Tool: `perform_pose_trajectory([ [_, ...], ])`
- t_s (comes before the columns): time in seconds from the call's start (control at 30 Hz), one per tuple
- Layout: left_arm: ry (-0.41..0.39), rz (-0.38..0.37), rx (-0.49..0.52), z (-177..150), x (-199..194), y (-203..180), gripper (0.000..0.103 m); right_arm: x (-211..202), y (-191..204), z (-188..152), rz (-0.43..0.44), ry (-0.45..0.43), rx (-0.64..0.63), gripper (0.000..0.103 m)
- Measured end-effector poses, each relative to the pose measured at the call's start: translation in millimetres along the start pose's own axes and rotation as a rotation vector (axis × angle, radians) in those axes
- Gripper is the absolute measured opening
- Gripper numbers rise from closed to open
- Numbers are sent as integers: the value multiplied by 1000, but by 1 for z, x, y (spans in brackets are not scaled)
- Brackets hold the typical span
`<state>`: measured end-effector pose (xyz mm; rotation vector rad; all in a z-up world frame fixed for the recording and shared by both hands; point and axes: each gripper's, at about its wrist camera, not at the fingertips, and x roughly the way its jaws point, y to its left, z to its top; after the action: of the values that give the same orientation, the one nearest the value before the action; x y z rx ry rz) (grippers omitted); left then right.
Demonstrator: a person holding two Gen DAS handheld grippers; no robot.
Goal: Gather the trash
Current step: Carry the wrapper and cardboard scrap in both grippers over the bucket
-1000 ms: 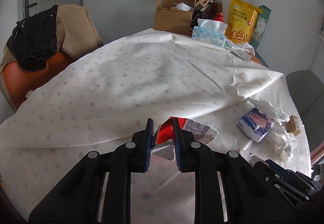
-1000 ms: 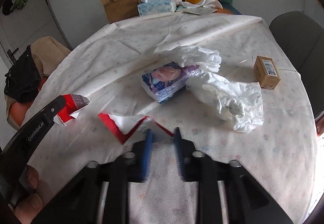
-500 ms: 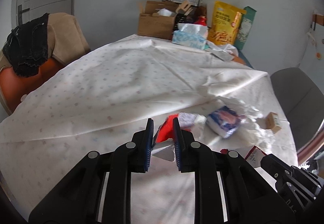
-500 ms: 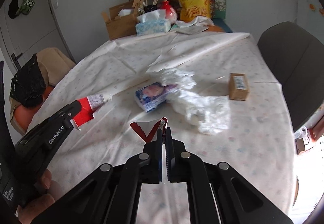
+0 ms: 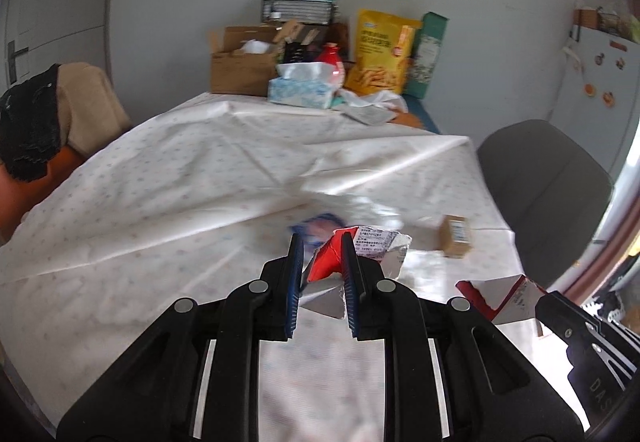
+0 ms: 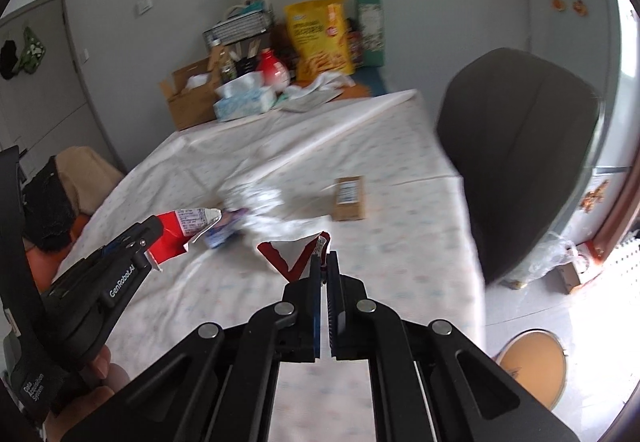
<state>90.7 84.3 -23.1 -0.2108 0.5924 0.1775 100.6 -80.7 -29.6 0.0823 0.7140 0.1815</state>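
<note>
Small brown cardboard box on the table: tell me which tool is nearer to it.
Right. The right tool hangs just short of the small brown cardboard box; the left tool is farther off, beyond crumpled plastic.

Clothed table (image 5: 168, 178): small box (image 6: 349, 198), crumpled bags (image 6: 260, 202), tissue box (image 5: 302, 90).

Table (image 5: 168, 178) is lying ahead of both grippers. Left gripper (image 5: 320, 274) is holding a wrapper (image 5: 362, 246) above the table's near part; right gripper (image 6: 325, 274) is holding a torn scrap (image 6: 294, 252) to its right. On the table beyond them: a pack (image 6: 224, 232) and crumpled plastic (image 6: 276, 210) side by side, a small box (image 6: 349, 198) further right. Tissue box (image 5: 300, 92), carton (image 5: 240, 68) and snack bag (image 5: 380, 56) are standing at the far edge. Chair (image 6: 516, 158) is sitting right of the table
</note>
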Motion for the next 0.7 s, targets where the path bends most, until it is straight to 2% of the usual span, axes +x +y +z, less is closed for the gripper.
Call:
perform_pose_trajectory([
  [0.3,-11,-74,65,-7,-13,-57,19,-37,-62,-6,-118,-51,36,4],
  [0.7,-6,-150,169,-19,-24,-135,19,-60,-150,-21,-199,-66,160,4],
])
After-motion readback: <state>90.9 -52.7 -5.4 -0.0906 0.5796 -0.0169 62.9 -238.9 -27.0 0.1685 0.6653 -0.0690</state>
